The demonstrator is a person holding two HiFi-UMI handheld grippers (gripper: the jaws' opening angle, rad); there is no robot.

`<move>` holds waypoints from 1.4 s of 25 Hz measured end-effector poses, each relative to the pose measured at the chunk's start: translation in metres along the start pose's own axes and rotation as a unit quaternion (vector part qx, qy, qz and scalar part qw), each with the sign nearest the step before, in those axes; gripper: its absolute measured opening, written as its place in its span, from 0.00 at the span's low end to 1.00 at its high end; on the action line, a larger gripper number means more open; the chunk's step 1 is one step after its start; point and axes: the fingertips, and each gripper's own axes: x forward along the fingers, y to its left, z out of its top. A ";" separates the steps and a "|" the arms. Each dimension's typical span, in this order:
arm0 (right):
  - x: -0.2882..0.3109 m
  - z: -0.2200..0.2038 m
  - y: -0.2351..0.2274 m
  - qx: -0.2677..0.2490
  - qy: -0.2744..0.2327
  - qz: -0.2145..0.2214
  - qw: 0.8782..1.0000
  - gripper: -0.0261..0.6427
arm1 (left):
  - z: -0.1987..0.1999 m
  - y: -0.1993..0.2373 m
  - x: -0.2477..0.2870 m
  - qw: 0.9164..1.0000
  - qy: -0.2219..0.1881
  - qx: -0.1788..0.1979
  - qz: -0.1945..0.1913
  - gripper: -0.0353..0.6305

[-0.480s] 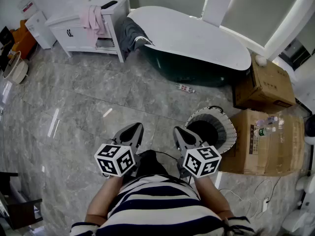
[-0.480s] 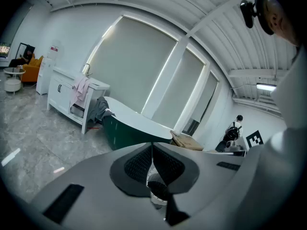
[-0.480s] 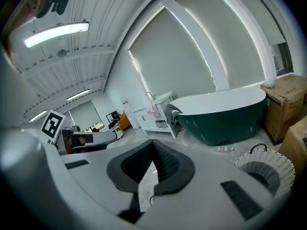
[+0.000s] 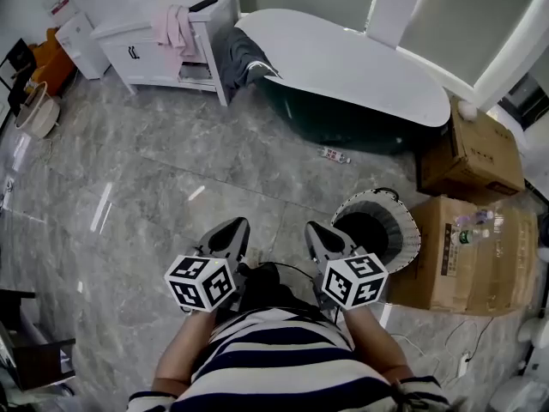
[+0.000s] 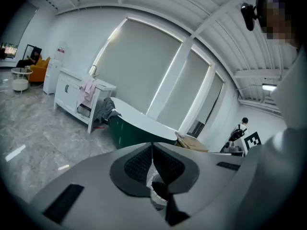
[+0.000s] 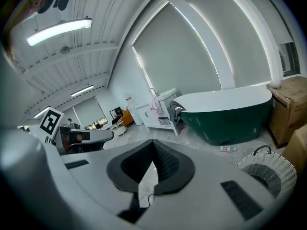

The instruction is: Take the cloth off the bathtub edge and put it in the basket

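In the head view, you hold both grippers low in front of your striped shirt. Your left gripper [image 4: 232, 227] and your right gripper [image 4: 315, 230] are side by side, a little apart, and both point forward over the grey floor [image 4: 154, 187]. The dark grey cloth [image 4: 241, 60] hangs over the left end of the bathtub [image 4: 360, 71], far from both grippers. The basket [image 4: 405, 223] stands on the floor just beside your right gripper, with cardboard boxes [image 4: 477, 251] next to it. A white cabinet [image 4: 163, 37] with a pink towel [image 4: 176, 26] stands left of the bathtub.

In the left gripper view, the two jaws are pressed together and nothing is between them. Beyond them you see the cloth on the near end of the bathtub, next to the cabinet.

In the right gripper view, the jaws also meet at their tips and they carry nothing. The bathtub is ahead with the cloth on its left end, the basket is low at the right, and a small packet [image 6: 225, 148] lies on the floor between them.
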 end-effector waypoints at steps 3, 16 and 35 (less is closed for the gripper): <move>0.011 0.003 0.004 -0.006 0.003 -0.001 1.000 0.08 | 0.005 0.010 0.004 1.000 -0.004 -0.002 -0.001 0.09; 0.110 0.063 0.009 -0.035 0.000 -0.028 0.999 0.08 | 0.071 0.087 0.057 1.000 -0.007 -0.013 -0.027 0.09; 0.221 0.101 0.031 -0.025 0.001 -0.021 0.999 0.08 | 0.131 0.191 0.095 1.000 -0.001 -0.020 -0.017 0.09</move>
